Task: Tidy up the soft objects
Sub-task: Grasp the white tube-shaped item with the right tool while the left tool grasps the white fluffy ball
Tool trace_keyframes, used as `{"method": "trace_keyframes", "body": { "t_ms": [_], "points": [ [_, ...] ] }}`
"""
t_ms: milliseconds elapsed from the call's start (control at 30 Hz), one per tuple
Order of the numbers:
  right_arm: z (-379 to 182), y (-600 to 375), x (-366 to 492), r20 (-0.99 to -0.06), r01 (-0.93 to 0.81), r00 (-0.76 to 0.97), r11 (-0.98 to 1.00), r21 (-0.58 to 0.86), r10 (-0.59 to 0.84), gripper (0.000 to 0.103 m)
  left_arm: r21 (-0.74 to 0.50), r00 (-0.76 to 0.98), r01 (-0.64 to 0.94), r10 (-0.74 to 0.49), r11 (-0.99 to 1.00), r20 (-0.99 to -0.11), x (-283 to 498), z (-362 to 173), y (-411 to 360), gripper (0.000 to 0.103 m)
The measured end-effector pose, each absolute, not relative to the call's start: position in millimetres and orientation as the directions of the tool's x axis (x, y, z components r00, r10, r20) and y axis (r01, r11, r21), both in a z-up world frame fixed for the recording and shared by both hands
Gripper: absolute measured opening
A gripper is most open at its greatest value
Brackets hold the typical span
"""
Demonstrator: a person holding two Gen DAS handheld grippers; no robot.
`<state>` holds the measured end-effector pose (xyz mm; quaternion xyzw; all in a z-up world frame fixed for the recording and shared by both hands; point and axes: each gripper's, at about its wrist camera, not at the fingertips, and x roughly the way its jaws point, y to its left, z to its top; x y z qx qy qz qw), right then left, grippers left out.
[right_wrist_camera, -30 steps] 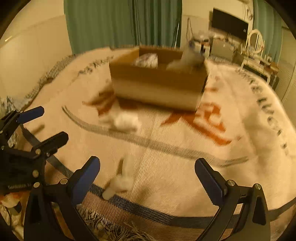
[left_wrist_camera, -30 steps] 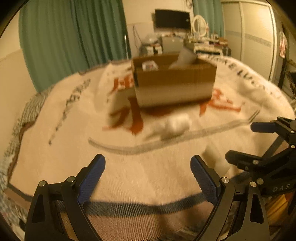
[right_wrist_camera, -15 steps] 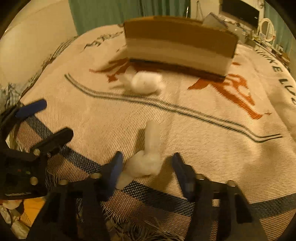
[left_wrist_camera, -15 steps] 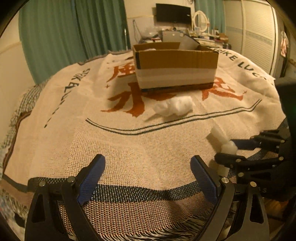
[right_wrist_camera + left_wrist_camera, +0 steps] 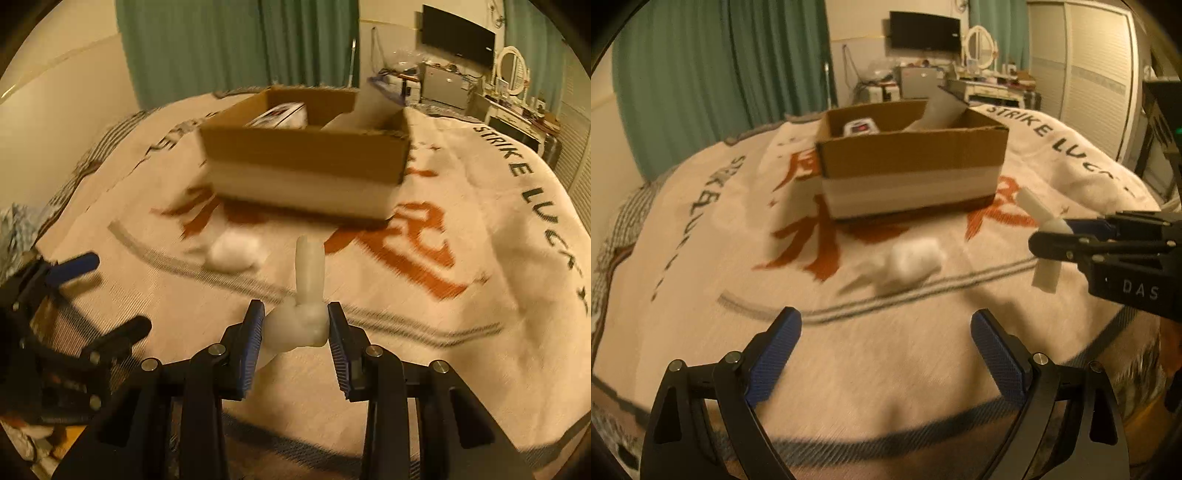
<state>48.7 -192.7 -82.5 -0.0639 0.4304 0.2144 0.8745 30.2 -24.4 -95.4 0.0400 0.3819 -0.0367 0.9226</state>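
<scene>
Right claw (image 5: 295,325) pinches the white soft toy (image 5: 308,295) mid-body above the bed blanket (image 5: 461,350), likely bound for the cardboard box (image 5: 306,166); left claw (image 5: 886,350) hangs spread, aimed at the white fluffy ball (image 5: 914,260) lying before the box.

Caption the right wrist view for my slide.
Right gripper clamps a white foam piece above the blanket, facing the cardboard box.

Both views low — facing box (image 5: 910,173).
</scene>
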Motion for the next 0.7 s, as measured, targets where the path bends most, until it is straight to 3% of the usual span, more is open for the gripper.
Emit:
{"method": "trace_keyframes", "body": {
  "t_ms": [167, 233, 367, 433, 500, 633, 700],
  "points": [
    [-78.8, -199.1, 78.4, -0.772, -0.424, 0.555, 0.904, 0.060, 0.311, 0.034, 0.028, 0.683, 0.131, -0.070, 0.991, -0.727, 74.1, -103.9, -41.2, 0.091],
    [-84.3, -199.5, 88.3, -0.776, -0.423, 0.557, 0.905, 0.040, 0.295, 0.034, 0.022, 0.663, 0.127, -0.069, 0.992, -0.745, 88.9, -111.9, -45.4, 0.079],
    [-93.3, -202.8, 101.9, -0.783, -0.421, 0.544, 0.905, 0.057, 0.303, 0.035, 0.006, 0.616, 0.083, -0.047, 0.997, -0.786, 111.9, -136.3, -46.2, 0.074],
    [-96.7, -204.7, 104.2, -0.786, -0.419, 0.537, 0.906, 0.065, 0.306, 0.035, -0.028, 0.594, 0.081, -0.071, 0.996, -0.801, 116.9, -145.7, -45.1, 0.062],
    [-100.4, -204.9, 104.0, -0.792, -0.424, 0.528, 0.903, 0.066, 0.306, 0.035, -0.044, 0.597, 0.078, -0.082, 0.996, -0.798, 118.9, -149.1, -44.6, 0.062],
    [-103.7, -204.6, 103.9, -0.797, -0.424, 0.518, 0.903, 0.074, 0.309, 0.035, -0.041, 0.609, 0.098, -0.093, 0.994, -0.788, 117.9, -146.4, -45.7, 0.042],
    [-104.2, -204.3, 103.0, -0.799, -0.421, 0.518, 0.904, 0.074, 0.306, 0.035, -0.050, 0.611, 0.104, -0.104, 0.993, -0.785, 115.0, -144.4, -43.6, 0.038]
  ]
}}
